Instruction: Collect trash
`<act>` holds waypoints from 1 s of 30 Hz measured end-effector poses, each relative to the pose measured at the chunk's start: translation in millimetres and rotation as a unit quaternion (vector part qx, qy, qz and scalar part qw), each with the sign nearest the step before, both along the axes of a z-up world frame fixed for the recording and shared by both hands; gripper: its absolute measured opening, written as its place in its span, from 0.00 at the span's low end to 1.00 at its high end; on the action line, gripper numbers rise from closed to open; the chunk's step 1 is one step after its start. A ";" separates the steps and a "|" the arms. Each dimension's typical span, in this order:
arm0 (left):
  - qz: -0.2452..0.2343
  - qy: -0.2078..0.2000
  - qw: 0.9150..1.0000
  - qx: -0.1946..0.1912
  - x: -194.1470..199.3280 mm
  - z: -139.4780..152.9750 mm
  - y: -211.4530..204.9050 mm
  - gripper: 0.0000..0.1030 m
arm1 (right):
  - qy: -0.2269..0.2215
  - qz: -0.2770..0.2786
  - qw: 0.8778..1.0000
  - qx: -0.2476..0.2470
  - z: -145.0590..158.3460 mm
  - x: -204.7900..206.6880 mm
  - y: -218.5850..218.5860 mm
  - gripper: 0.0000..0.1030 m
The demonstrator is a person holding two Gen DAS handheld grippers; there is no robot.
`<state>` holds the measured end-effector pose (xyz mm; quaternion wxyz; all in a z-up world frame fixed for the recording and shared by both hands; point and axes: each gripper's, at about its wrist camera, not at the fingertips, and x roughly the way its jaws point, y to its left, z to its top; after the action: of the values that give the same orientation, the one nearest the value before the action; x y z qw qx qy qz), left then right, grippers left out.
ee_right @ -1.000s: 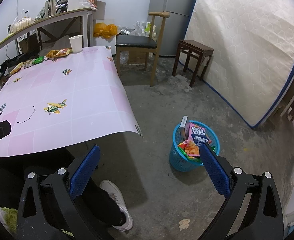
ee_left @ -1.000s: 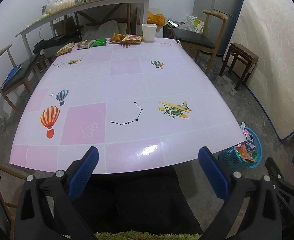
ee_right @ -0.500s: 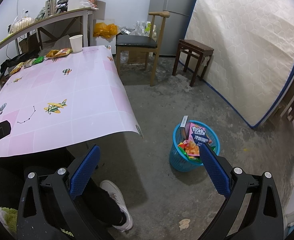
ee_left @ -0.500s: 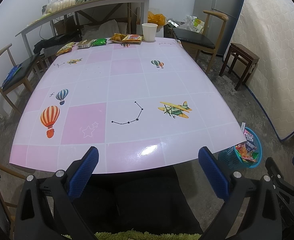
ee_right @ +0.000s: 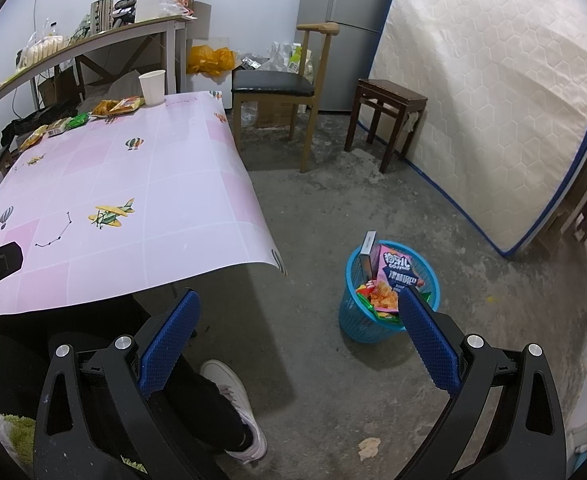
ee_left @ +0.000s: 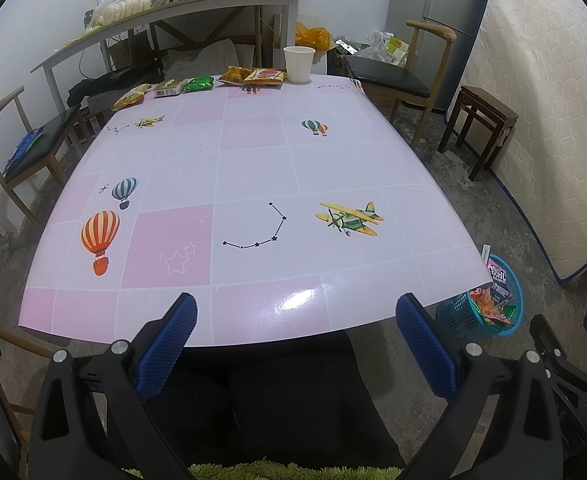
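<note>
Several snack wrappers and a white paper cup lie along the far edge of the pink table. The same wrappers and cup show at the back left in the right wrist view. A blue mesh bin full of wrappers stands on the floor right of the table, also seen as the bin in the left wrist view. My left gripper is open over the table's near edge, empty. My right gripper is open above the floor, left of the bin, empty.
A wooden chair and a dark stool stand behind the table's right side. A mattress leans on the right wall. A person's leg and white shoe are below the right gripper. Another chair stands at the table's left.
</note>
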<state>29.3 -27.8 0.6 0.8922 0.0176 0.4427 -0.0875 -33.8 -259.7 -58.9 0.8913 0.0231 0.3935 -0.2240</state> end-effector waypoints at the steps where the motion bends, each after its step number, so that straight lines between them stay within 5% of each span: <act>1: 0.000 0.000 1.000 0.000 -0.1 0.1 0.1 0.95 | 0.000 -0.001 1.000 0.000 0.1 -0.7 -0.8 0.92; 30: 0.002 0.000 1.000 -0.003 -2.1 1.3 0.0 0.95 | -0.001 -0.001 1.000 0.000 0.8 -0.9 -0.8 0.92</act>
<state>27.2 -27.8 1.9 0.8925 0.0143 0.4424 -0.0872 -34.7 -260.5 -58.0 0.8916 0.0237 0.3926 -0.2245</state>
